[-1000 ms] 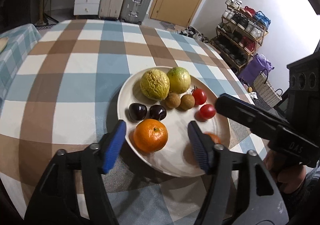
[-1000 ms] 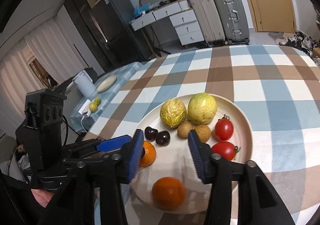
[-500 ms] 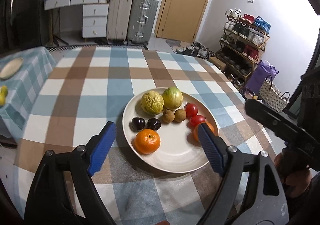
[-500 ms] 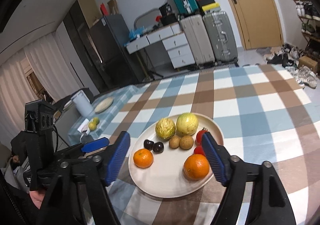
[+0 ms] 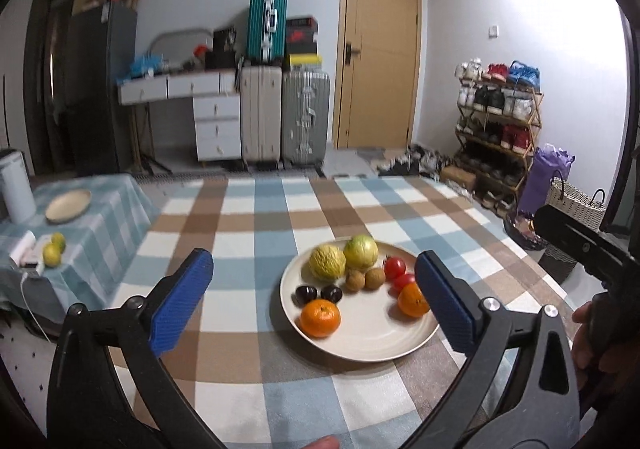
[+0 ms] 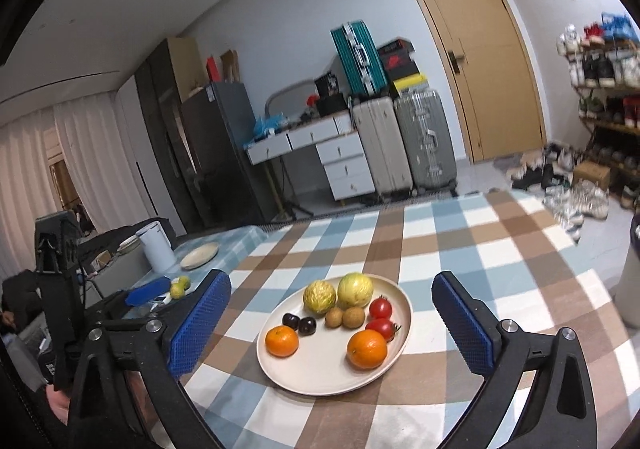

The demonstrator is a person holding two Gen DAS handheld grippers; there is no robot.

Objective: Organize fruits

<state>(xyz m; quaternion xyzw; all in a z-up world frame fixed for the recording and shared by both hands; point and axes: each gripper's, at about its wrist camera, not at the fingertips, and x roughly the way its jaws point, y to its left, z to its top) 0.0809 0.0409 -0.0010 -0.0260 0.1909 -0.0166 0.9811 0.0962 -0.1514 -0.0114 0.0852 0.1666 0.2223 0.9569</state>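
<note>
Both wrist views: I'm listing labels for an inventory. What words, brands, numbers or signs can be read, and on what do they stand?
No text can be read in either view.
Black and red box on top of the suitcases: a red mark, too blurred to read.
Sticker on the fridge: too small to read.

Even indoor light, right-edge glare, slight blur, fisheye warping.
</note>
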